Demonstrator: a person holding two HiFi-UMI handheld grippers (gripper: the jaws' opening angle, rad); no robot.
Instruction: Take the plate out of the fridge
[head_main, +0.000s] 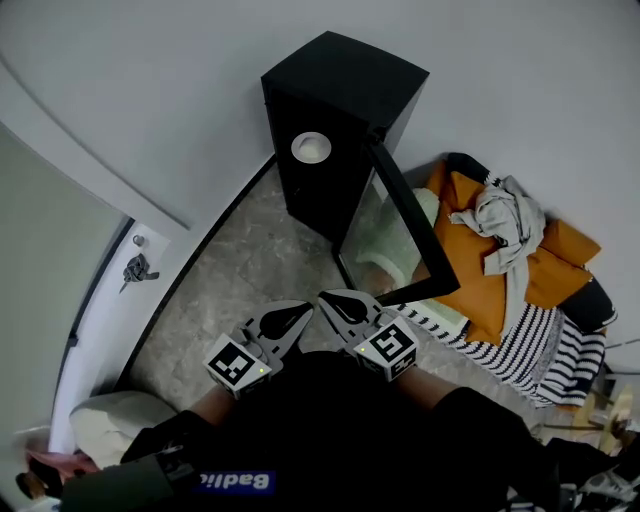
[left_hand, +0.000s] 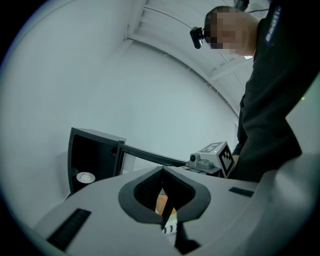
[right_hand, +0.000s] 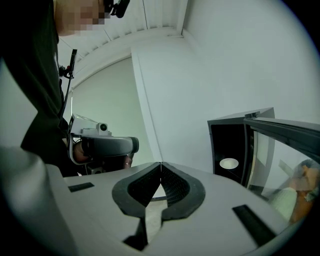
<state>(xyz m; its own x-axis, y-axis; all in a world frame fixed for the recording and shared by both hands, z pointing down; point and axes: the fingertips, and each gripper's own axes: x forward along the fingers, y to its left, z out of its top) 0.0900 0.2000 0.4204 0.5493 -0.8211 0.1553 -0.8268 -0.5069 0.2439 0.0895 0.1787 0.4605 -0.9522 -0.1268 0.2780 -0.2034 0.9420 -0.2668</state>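
Note:
A small black fridge (head_main: 340, 100) stands on the floor against the wall, its glass door (head_main: 410, 225) swung open toward the right. A white plate (head_main: 311, 147) lies inside on a shelf; it also shows as the plate (left_hand: 85, 177) and the plate (right_hand: 229, 163). My left gripper (head_main: 290, 318) and right gripper (head_main: 335, 303) are side by side close to my body, well short of the fridge. Both are shut with nothing between the jaws, as seen at the left gripper (left_hand: 162, 170) and the right gripper (right_hand: 160, 165).
A heap of orange and striped bedding (head_main: 520, 290) with a grey garment (head_main: 505, 225) lies right of the open door. Stone floor (head_main: 240, 270) runs from me to the fridge. A white wall and a doorway edge (head_main: 100, 290) stand at left.

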